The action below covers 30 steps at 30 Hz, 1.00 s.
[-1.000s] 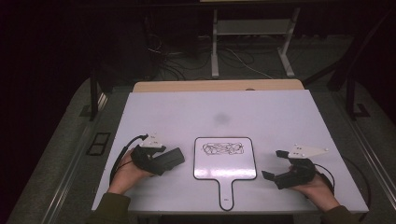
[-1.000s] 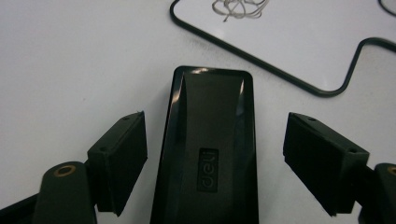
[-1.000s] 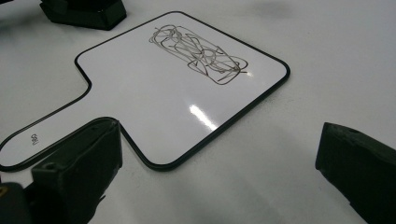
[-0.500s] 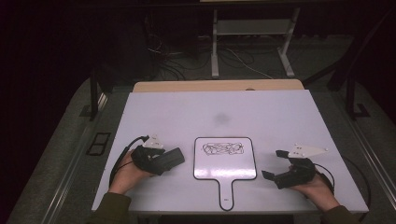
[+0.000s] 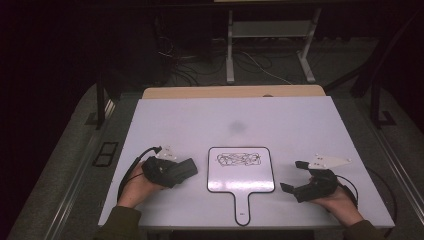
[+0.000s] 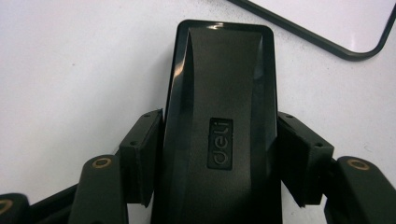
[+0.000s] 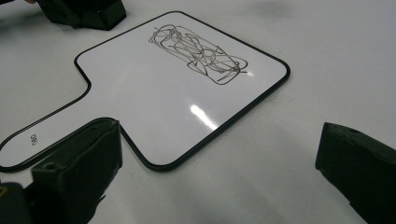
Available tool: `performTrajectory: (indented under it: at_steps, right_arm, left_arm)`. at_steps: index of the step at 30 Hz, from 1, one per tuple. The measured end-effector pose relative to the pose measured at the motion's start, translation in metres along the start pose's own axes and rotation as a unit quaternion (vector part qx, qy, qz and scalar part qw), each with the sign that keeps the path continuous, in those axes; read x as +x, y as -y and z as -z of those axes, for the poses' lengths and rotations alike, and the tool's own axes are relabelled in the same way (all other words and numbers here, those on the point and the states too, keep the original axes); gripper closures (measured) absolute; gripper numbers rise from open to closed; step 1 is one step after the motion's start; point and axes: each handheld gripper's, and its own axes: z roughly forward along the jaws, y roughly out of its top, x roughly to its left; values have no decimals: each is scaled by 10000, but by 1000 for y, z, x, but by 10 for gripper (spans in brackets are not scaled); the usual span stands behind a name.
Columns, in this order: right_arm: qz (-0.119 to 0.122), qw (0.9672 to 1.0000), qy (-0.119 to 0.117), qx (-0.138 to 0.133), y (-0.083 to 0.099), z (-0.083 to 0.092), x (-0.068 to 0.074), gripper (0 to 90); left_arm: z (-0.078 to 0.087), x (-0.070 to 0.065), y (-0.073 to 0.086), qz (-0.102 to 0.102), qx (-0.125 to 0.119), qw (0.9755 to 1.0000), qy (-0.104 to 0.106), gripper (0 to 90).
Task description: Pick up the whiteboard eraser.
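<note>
A black block eraser (image 6: 222,93) marked "deli" lies on the white table, left of a small handled whiteboard (image 5: 241,175) that carries a black scribble (image 5: 239,159). My left gripper (image 6: 222,156) has just been closing, and its pads (image 6: 140,158) now press on both long sides of the eraser (image 5: 184,168). The right gripper (image 5: 292,176) rests on the table to the right of the board, open, with nothing between its jaws. In the right gripper view the board (image 7: 163,98) lies ahead, and the eraser (image 7: 93,11) shows at the top left.
The white tabletop (image 5: 235,120) stretches bare behind the board, with a faint grey smudge (image 5: 236,126) near its middle. A tan strip (image 5: 235,92) runs along the far edge. Cables and a metal frame (image 5: 270,45) stand on the dark floor beyond.
The left gripper's jaws have drawn in onto the eraser. Both hands and the whiteboard stay where they were.
</note>
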Motion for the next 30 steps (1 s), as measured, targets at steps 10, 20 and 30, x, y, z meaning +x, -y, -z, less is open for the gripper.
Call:
performTrajectory:
  at_steps: [10,20,30]
  right_arm:
    - [1,10000,5,10,0,0,0,0]
    - [11,10000,-6,42,1,-1,-1,0]
    - [25,10000,-30,51,2,0,1,0]
  left_arm:
    - [1,0,0,-100,30,9999,-1,387]
    - [2,2,1,72,14,10000,58,394]
    - [9,3,0,360,-93,9993,54,395]
